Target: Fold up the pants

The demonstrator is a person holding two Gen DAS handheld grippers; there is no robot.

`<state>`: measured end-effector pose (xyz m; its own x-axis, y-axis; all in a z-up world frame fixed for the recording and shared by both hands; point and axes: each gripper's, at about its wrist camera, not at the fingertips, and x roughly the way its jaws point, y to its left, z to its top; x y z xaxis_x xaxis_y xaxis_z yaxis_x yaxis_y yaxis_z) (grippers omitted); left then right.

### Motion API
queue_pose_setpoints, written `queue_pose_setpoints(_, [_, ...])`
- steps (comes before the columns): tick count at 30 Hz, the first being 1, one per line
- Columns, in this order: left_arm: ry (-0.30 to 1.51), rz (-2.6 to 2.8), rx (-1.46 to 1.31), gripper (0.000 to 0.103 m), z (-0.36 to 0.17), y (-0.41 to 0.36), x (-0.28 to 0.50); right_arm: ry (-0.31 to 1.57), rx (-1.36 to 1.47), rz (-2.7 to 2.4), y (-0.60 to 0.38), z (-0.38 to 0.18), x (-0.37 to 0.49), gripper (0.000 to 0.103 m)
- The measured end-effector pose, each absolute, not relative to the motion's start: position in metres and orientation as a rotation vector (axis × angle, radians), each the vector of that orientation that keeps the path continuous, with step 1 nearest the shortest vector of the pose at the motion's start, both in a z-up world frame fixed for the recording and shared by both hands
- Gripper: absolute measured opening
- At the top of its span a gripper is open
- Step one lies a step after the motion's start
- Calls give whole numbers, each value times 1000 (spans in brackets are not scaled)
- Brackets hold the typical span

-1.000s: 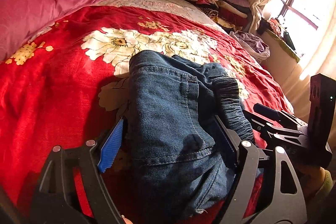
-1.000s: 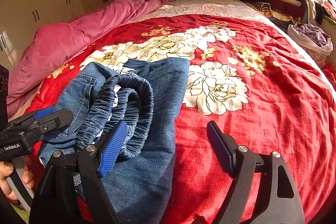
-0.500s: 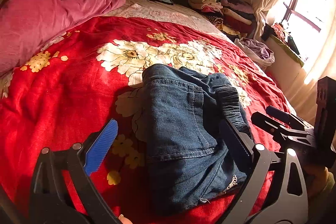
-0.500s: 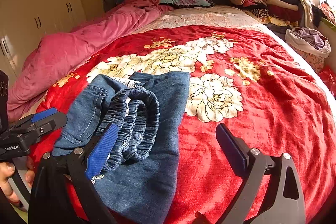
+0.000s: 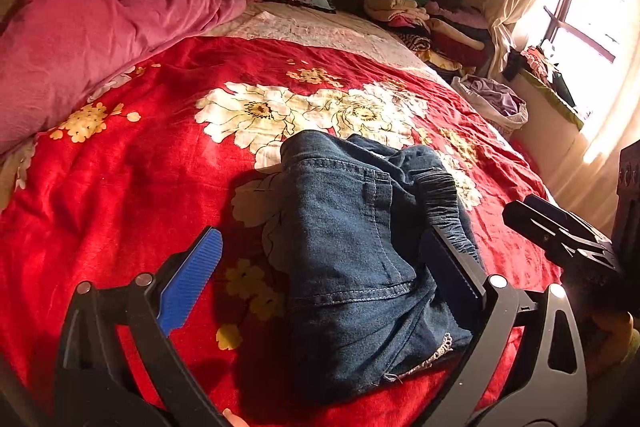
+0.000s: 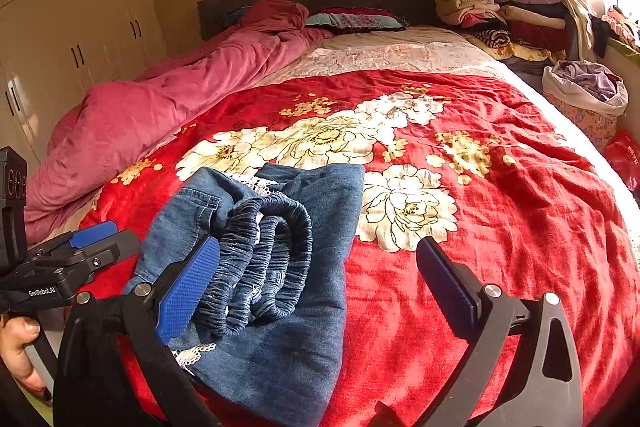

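1. Denim pants (image 5: 352, 247) lie folded into a thick bundle on the near part of a red flowered bedspread (image 5: 120, 187), just ahead of both tools.
2. Their near edge is partly hidden: in the left wrist view the right finger of the left gripper (image 5: 320, 287) covers the bundle's near right corner, and shadow darkens the cloth there.
3. In the right wrist view the blue pad of the right gripper (image 6: 320, 291) overlaps the gathered waistband (image 6: 264, 267), so I cannot tell whether pad and cloth touch.
4. How many layers the bundle has is hard to make out; the legs are tucked under.
5. Both grippers have just been opening, and their jaws stand wide and released. The pants sit between the left gripper's fingers, unpinched; the right gripper's gap holds the bundle's right edge and bare bedspread.
6. The waistband, elastic and ruched, curls in loops on the bundle's right side; a pocket seam (image 5: 360, 183) shows on top, and a strip of white lace (image 6: 196, 351) peeks out at the near hem.
7. A hand (image 6: 16, 343) is cut off at the near left edge of the right wrist view.
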<state>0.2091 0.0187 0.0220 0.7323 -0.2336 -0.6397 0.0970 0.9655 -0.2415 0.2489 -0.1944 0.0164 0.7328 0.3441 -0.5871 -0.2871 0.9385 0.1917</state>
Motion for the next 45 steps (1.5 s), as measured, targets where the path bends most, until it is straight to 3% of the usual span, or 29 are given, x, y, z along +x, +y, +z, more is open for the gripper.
queue_pose_setpoints(45, [631,-165,-153,93,65,8,108,541,33,393,-202,63,147,98])
